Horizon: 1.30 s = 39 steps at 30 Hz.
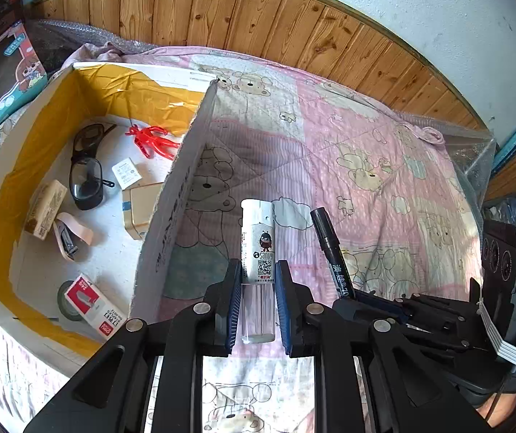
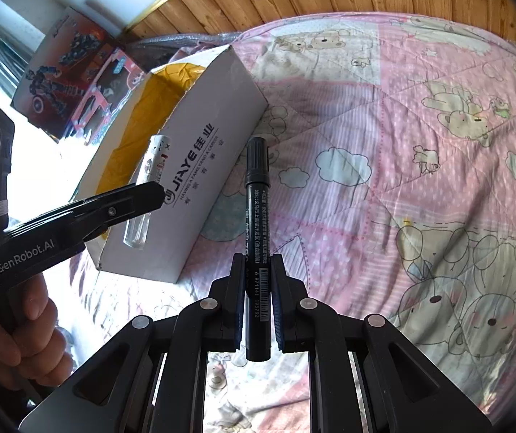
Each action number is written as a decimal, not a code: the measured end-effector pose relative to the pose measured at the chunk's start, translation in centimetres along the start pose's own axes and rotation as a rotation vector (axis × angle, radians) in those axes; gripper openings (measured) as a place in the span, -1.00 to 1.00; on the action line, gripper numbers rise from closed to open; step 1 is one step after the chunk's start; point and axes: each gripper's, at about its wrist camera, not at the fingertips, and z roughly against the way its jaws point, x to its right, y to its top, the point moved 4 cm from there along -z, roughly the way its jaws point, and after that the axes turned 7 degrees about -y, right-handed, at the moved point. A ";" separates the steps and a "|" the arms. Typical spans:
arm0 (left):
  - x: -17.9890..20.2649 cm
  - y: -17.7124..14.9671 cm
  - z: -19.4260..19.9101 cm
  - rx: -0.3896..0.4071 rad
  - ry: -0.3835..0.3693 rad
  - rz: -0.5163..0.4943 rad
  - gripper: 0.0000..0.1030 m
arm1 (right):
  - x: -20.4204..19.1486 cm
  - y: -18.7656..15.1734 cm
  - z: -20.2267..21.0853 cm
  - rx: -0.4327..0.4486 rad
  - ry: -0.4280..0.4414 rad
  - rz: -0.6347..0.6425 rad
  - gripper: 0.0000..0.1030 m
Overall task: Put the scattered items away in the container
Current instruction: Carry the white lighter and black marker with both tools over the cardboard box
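Observation:
My left gripper (image 1: 258, 278) is shut on a white-and-clear lighter (image 1: 258, 238), held over the pink quilt just right of the box wall. The open cardboard box (image 1: 193, 137) with yellow tape inside sits to the left. It holds dark glasses (image 1: 86, 169), a red figure (image 1: 153, 140), a stapler (image 1: 66, 238) and a staples pack (image 1: 91, 303). My right gripper (image 2: 258, 263) is shut on a black marker (image 2: 256, 198), upright over the quilt right of the box (image 2: 200, 180). In the right wrist view the left gripper (image 2: 149, 191) and lighter (image 2: 155, 158) hang at the box's rim.
A pink cartoon quilt (image 1: 366, 166) covers the bed. Wooden panelling (image 1: 258, 18) runs behind it. Toy boxes (image 2: 73, 83) stand beyond the cardboard box. A hand (image 2: 30, 324) grips the left tool. Bubble wrap (image 1: 474, 151) lies at the bed's far right edge.

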 end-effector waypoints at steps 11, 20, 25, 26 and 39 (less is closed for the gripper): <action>-1.4 -0.1 2.8 0.051 0.051 0.000 -0.63 | -3.6 0.0 0.6 0.003 0.018 0.060 -0.74; -3.4 -0.2 5.0 0.094 0.067 0.040 -0.63 | -6.5 0.5 0.5 -0.004 0.035 0.121 -0.74; -4.4 -0.1 6.0 0.116 0.077 0.060 -0.63 | -8.4 0.9 0.2 -0.009 0.047 0.160 -0.74; -4.6 -0.1 6.2 0.119 0.078 0.064 -0.63 | -8.8 1.0 0.2 -0.010 0.048 0.169 -0.74; -8.2 0.2 8.4 0.163 0.097 0.144 -0.63 | -12.9 2.2 0.6 -0.011 0.084 0.252 -0.74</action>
